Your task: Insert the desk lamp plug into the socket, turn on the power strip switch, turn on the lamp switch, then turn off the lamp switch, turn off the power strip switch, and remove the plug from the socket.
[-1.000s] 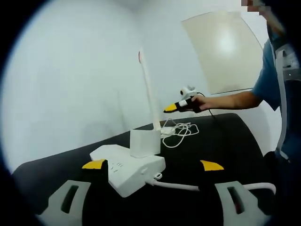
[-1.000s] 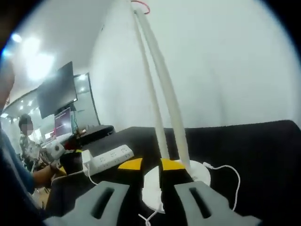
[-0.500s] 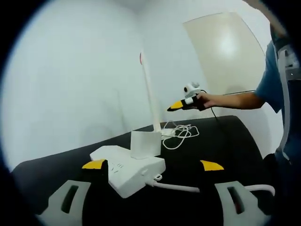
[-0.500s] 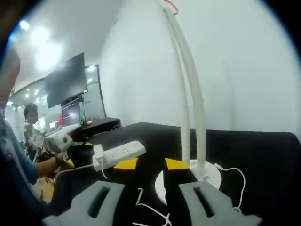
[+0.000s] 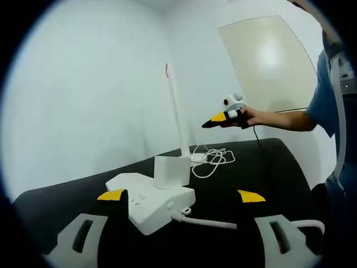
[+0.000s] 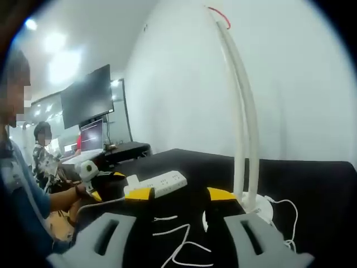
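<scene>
In the left gripper view the white plug (image 5: 170,171) hides part of the power strip (image 5: 150,204) behind it; the strip's switch is too small to tell; in the right gripper view the lamp base (image 6: 262,209) at 4 o'clock is partly hidden by the right tongs (image 6: 181,194); the lamp's switch cannot be made out.

On the table (image 5: 262,167), with the power strip (image 5: 153,202) as landmark: plug (image 5: 172,171) seated on top of it; cable (image 5: 203,222) trailing from its near end to the right; lamp base (image 5: 196,158) and loose cord (image 5: 215,160) behind it; lamp stem (image 5: 177,111) upright from that base; right gripper (image 5: 217,119) raised above the cord, behind and right of the strip
</scene>
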